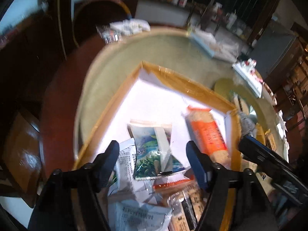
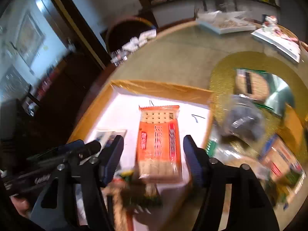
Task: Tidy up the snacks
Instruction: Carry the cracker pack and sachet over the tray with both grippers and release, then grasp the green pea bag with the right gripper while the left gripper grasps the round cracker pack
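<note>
An open cardboard box [image 1: 200, 90] with a white inside sits on the round table. In it lie an orange cracker pack [image 1: 208, 132], a blue-green landscape packet [image 1: 154, 150] and several white and brown snack packs [image 1: 138, 211]. My left gripper [image 1: 153, 159] is open above the landscape packet, empty. In the right wrist view my right gripper [image 2: 153, 154] is open over the orange cracker pack [image 2: 158, 144] in the box [image 2: 163, 88], not gripping it. The left gripper [image 2: 57, 157] shows at the left there.
A gold placemat [image 2: 227, 73] right of the box carries loose snacks: a grey-wrapped item [image 2: 242, 119], a round biscuit pack [image 2: 252, 84] and a colourful pack [image 2: 283, 157]. White trays [image 2: 227, 25] stand at the table's far side. A dark chair [image 1: 100, 19] stands behind.
</note>
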The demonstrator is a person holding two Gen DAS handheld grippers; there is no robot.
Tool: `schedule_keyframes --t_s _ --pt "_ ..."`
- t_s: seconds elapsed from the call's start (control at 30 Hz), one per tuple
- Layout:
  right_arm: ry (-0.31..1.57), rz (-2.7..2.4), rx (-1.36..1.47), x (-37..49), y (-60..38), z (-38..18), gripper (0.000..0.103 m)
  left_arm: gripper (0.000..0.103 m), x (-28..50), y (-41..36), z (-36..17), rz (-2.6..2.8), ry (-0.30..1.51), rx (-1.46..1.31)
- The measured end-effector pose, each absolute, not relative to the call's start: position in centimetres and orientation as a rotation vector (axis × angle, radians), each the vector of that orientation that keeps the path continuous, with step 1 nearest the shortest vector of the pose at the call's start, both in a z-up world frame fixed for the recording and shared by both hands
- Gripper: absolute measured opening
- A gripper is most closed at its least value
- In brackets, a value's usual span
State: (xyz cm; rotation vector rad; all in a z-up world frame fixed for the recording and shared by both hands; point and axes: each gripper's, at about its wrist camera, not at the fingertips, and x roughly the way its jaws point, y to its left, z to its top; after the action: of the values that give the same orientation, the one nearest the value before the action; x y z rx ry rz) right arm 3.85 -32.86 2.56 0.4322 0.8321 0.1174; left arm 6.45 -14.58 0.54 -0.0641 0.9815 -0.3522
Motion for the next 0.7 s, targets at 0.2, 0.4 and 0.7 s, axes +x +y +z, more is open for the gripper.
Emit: schedule_keyframes --t_s 0.2,0.4,0.7 --pt "0.707 0.161 0.508 -5.8 -35.9 3.9 0.072 0.079 0.1 -16.0 2.9 -0.446 0.885 -0.09" --pt "0.722 0.07 0.569 -12.0 -39.6 1.2 0.073 0.079 -5.0 -20.0 2.0 -0.589 0.909 -0.113" --pt "0.742 0.024 0.554 -12.7 -44.4 1.2 0.073 0.079 -8.7 -24.3 1.9 -0.657 0.925 -0.077"
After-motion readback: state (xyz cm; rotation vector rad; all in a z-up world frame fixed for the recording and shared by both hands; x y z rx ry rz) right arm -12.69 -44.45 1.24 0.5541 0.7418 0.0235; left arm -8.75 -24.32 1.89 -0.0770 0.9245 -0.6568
